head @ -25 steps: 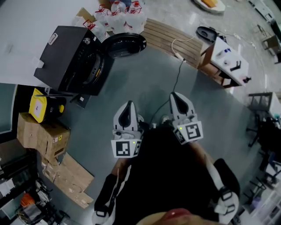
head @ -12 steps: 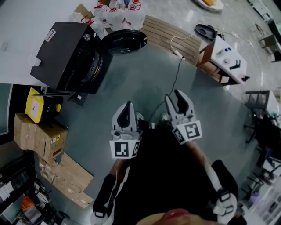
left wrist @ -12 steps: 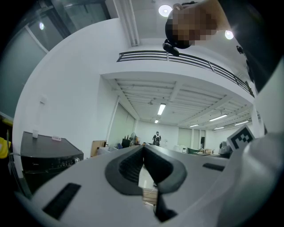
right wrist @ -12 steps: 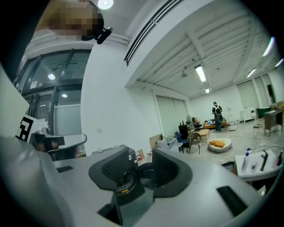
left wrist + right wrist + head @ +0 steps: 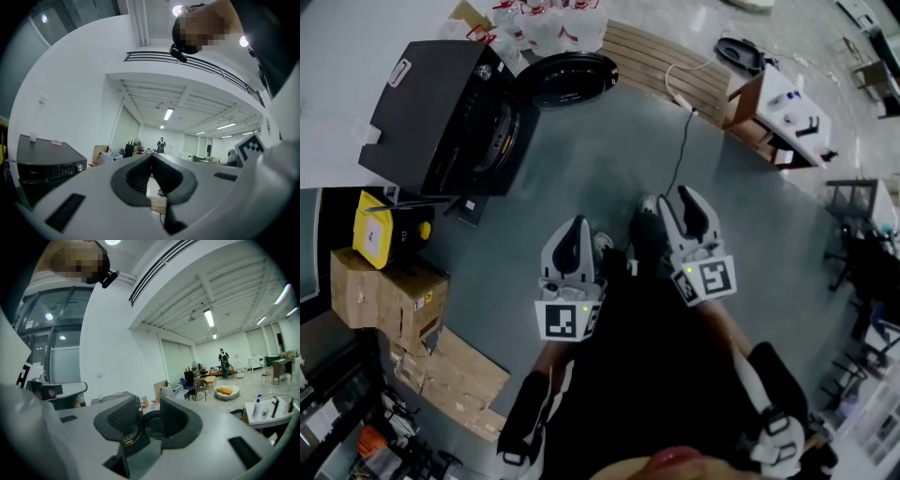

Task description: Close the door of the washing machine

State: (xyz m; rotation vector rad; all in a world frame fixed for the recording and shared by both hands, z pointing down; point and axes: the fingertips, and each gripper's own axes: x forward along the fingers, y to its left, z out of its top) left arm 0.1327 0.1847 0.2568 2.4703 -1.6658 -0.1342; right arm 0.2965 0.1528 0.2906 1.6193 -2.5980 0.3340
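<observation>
Looks down on a boxy black front-loading washing machine [image 5: 431,103], set well apart from both grippers, with the dark drum mouth [image 5: 500,141] bare on its front face. Finds nothing altered there against a second ago: same stance, same gaping front.

Finds the round dark glass-and-plastic door [image 5: 567,78] still swung right out from the machine's front, hanging off its far front corner, untouched. Means the closing itself has not begun; judges only the approach to be under way.

Notes the real change at the white two-jaw right gripper [image 5: 683,208], on the side away from the machine: shut a second ago, now spread as wide as it goes, with nothing gripped. Catches, in the right gripper view, the open door [image 5: 153,423] framed far off in the gap between the jaws. Reads that as readying a tool to push or hook the door's rim, though which of the two cannot be told yet.

Shows no such change at the white left gripper [image 5: 574,228], on the side nearer the machine: jaws together at the tips, as before, holding nothing, with the washing machine [image 5: 44,159] low at the left of its own view.

Picks out a dark shoe [image 5: 649,228], just beside the right gripper, now planted farther toward the machine than half a second back. Suggests a step narrowing the gap, so expects more walking before any contact with the door.
</observation>
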